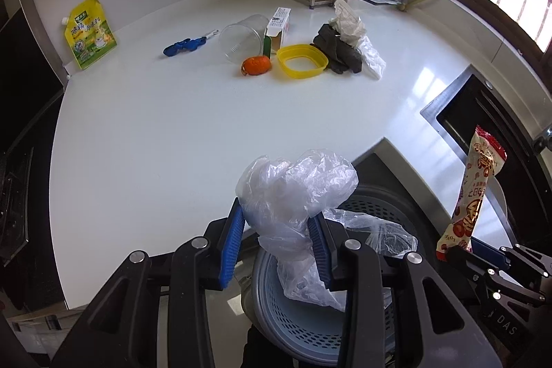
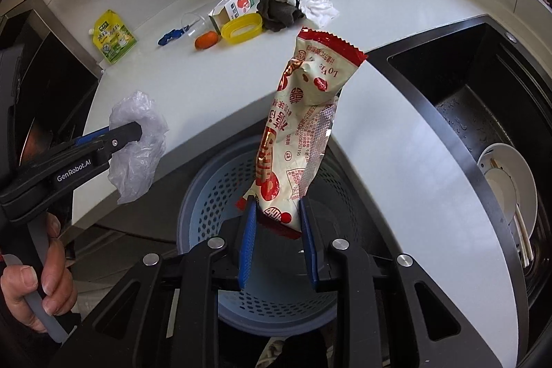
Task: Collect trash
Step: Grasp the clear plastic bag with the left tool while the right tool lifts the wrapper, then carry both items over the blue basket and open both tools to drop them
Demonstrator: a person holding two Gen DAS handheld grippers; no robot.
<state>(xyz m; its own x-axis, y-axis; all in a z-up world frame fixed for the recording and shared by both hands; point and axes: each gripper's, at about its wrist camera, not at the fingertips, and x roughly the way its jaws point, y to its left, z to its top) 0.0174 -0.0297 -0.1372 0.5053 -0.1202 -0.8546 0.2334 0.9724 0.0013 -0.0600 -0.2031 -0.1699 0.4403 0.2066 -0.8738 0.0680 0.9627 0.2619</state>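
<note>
In the left wrist view, the left gripper (image 1: 280, 242) clamps a crumpled clear plastic bag (image 1: 296, 192) between its blue pads. The bag has no clear long axis; its bigger lump stands up above the fingertips and a thinner tail hangs down between the fingers. Below it is a blue-grey perforated bin (image 1: 303, 326), partly hidden by the gripper body, with another clear film lying on its rim. At the right edge the snack wrapper (image 1: 472, 192) stands almost upright, its lower end in the right gripper (image 1: 459, 252), which is cut off by the frame. Far back on the white countertop (image 1: 172, 133) lie a yellow lid (image 1: 302, 61), an orange object (image 1: 256, 66), a clear cup (image 1: 241, 40), a small carton (image 1: 277, 28), a dark cloth (image 1: 339, 52) and a yellow pouch (image 1: 90, 33).

In the right wrist view, the right gripper (image 2: 278, 223) is narrow and pinches the bottom end of the red and white snack wrapper (image 2: 303, 126). Its long axis runs away from the camera and leans to the right, with the serrated red end on top. The perforated bin (image 2: 207, 195) is straight under it, its middle covered by the wrapper and fingers. On the left, a hand (image 2: 38, 281) holds the left gripper (image 2: 138, 133), seen from the side, with the plastic bag (image 2: 138, 143) bulging around its tip. To the right is a dark sink (image 2: 483, 112) with a white bowl (image 2: 507, 192) and chopsticks inside. The print on the wrapper is too small to read fully.
</note>
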